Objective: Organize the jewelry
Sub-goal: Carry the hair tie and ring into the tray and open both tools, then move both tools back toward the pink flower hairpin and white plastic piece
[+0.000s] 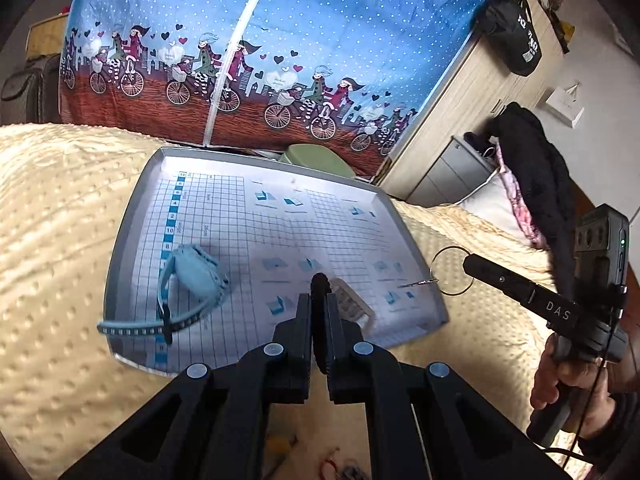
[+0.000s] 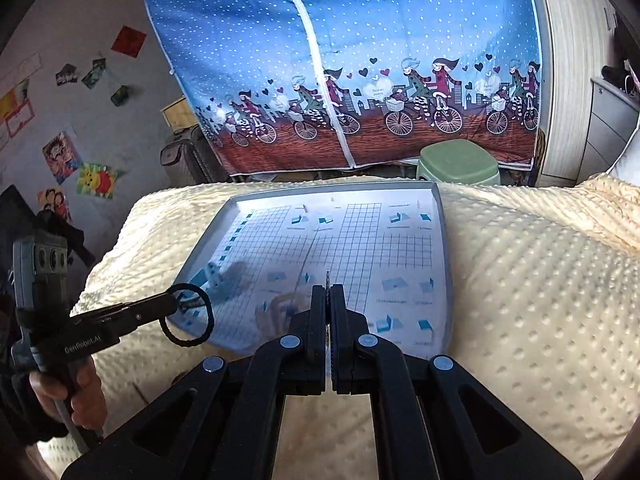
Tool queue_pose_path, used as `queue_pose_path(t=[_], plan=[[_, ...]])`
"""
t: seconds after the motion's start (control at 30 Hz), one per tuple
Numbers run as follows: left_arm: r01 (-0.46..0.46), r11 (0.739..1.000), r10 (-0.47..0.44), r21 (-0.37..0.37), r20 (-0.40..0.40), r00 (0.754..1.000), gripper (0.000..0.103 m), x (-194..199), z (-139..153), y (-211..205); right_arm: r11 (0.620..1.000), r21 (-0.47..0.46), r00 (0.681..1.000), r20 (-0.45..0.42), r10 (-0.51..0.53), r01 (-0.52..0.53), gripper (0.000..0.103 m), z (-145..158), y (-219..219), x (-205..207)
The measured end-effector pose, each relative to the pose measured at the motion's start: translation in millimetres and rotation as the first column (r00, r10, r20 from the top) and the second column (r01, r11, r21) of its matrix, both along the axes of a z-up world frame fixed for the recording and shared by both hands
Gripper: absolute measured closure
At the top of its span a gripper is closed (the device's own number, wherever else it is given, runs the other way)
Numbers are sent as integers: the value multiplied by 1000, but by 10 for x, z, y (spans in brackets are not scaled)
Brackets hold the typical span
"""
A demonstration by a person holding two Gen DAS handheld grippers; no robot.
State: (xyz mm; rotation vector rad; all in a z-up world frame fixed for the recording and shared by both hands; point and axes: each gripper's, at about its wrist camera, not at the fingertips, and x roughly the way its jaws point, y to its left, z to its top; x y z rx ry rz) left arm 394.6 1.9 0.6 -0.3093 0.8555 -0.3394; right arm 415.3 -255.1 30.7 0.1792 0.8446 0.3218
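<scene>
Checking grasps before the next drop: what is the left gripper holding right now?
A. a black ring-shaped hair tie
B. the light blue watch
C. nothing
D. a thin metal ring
A: the left gripper is shut on the black hair tie, seen as a loop in the right wrist view; the blue watch lies on the tray.

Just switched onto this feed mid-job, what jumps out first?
The tray with the grid-printed sheet sits on the cream blanket, a light-blue watch lying at its left side. Both grippers hover over its near edge: the left gripper is shut on a black ring, the right gripper on a thin metal ring. Behind hangs a blue curtain with cyclists.
</scene>
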Motion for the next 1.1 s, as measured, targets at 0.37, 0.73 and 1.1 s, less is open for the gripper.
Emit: queue_pose_path(t=[0.37,0.73,1.1], plan=[[-1,997,6,78,-60,998,97,190,-347,-51,999,47,996,-94,-5,10,101,-636,67,66],[-19,987,24,157,-32,999,94,115,-353,-155,997,50,997,-43,57,-55,69,-640,63,-135],[-86,985,46,148,253,966,5,-481,36,-234,998,-36,987,150,54,-49,2,-128,-185,-623]])
